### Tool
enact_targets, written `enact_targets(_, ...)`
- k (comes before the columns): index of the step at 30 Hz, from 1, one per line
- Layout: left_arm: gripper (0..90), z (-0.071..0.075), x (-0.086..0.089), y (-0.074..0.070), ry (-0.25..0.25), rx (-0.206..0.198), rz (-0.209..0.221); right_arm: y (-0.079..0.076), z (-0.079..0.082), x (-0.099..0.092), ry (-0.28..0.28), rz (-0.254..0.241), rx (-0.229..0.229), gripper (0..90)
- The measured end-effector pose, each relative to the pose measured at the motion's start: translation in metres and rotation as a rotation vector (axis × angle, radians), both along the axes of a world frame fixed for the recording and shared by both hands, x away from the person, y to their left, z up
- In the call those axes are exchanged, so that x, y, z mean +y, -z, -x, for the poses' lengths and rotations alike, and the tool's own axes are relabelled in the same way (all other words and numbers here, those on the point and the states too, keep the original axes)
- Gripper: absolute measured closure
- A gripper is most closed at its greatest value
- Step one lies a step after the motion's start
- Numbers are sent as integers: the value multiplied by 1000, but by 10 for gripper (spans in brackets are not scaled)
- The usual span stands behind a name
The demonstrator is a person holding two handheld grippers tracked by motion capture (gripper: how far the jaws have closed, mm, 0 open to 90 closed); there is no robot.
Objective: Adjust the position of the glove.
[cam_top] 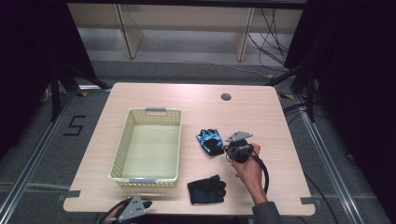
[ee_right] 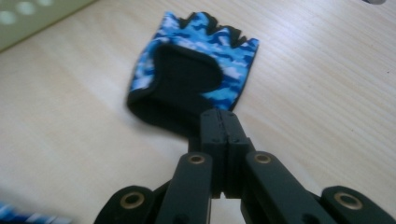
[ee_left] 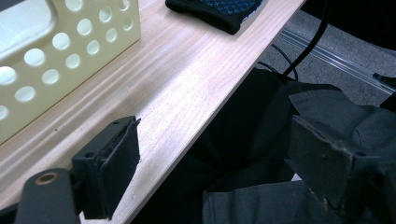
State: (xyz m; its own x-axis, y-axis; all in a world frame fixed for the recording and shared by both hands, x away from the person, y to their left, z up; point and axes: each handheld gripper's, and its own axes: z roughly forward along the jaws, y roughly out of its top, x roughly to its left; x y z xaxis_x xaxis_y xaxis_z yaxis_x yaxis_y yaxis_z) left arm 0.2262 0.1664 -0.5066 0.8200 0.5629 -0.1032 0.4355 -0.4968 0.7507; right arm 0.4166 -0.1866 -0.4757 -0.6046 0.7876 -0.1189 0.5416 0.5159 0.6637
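Your left hand-held gripper (cam_top: 135, 207) rests at the tabletop's (cam_top: 196, 100) near edge, jaws spread, empty. Your right hand-held gripper (ee_right: 227, 122) has its jaws pressed together at the cuff of the blue glove (ee_right: 194, 74), right of centre. Shut like this, they would only shove it. Its long axis runs cuff-near, fingers toward the far edge.

High view: looking forward and down from above the table (cam_top: 196, 100), taking in all of it.
Left gripper view: sitting low at the 6 o'clock edge, facing along it, close to the basket (ee_left: 70, 42).
Right gripper view: hovering near, facing the blue glove (ee_right: 196, 70).
Shared: basket wall; black glove (ee_left: 219, 11) at 5 o'clock.
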Motion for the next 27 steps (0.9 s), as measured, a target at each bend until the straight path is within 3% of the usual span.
enact_targets(1, 164, 0, -1, 0, -14, -7, -4, 5, -10, 1, 13, 8, 22, 900)
enact_targets(6, 164, 1, -1, 0, -9, 3, 18, 14, -19, 3, 17, 24, 38, 900)
enact_targets(8, 164, 0, 0, -1, 7, 1, -8, 15, -20, 4, 29, 7, 51, 900)
enact_targets(11, 164, 2, -1, -1, -12, 24, 11, 18, -23, 7, 11, 9, 48, 900)
enact_targets(13, 164, 1, 0, 0, -11, 18, -3, 21, -24, 11, -8, 34, 42, 900)
enact_targets(15, 164, 2, -1, -1, -12, 20, 8, 21, -22, 15, -9, 33, 59, 900)
enact_targets(17, 164, 0, 1, -1, 5, 2, -2, 22, -20, 21, -29, 34, 43, 900)
enact_targets(23, 165, 2, 0, -1, -10, 18, -2, 23, -14, 52, -117, 61, 58, 900)
enact_targets(26, 164, 0, 1, -1, 6, 2, -5, 23, -14, 58, -130, 55, 58, 900)
enact_targets(27, 165, 1, 1, -1, 6, 2, -5, 25, -16, 65, -136, 27, 58, 900)
